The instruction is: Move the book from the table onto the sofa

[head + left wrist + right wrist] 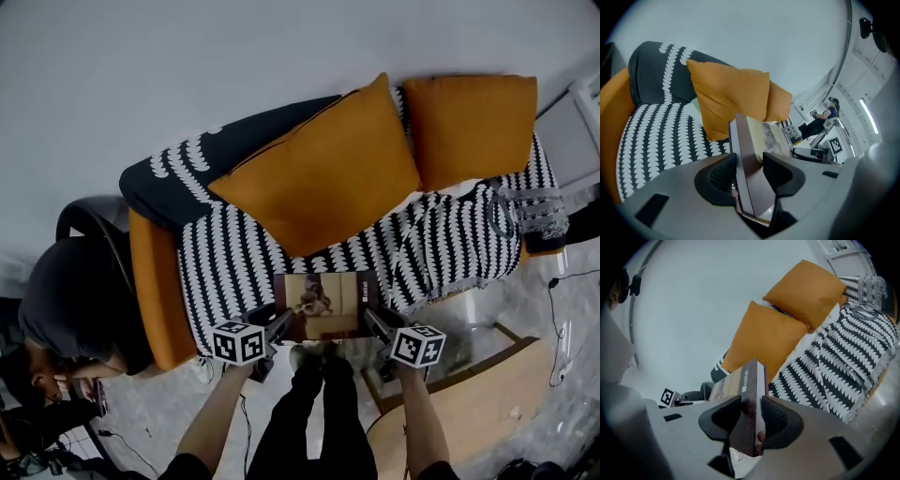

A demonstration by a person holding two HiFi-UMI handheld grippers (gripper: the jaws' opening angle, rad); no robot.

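Observation:
The book [326, 306], a dark hardcover with a brownish picture on its front, hangs flat over the front edge of the sofa [234, 267] seat. My left gripper [278, 326] is shut on its left edge and my right gripper [376, 324] is shut on its right edge. In the left gripper view the book [757, 154] stands edge-on between the two dark pads. The right gripper view shows the book's [747, 394] spine clamped the same way. The sofa has a black-and-white patterned cover and orange sides.
Two orange cushions [323, 169] [469, 127] lean on the sofa's back. A wooden table [469, 412] lies at the lower right. A person [66, 309] sits beside the sofa's left arm. My legs [314, 412] stand on the grey floor.

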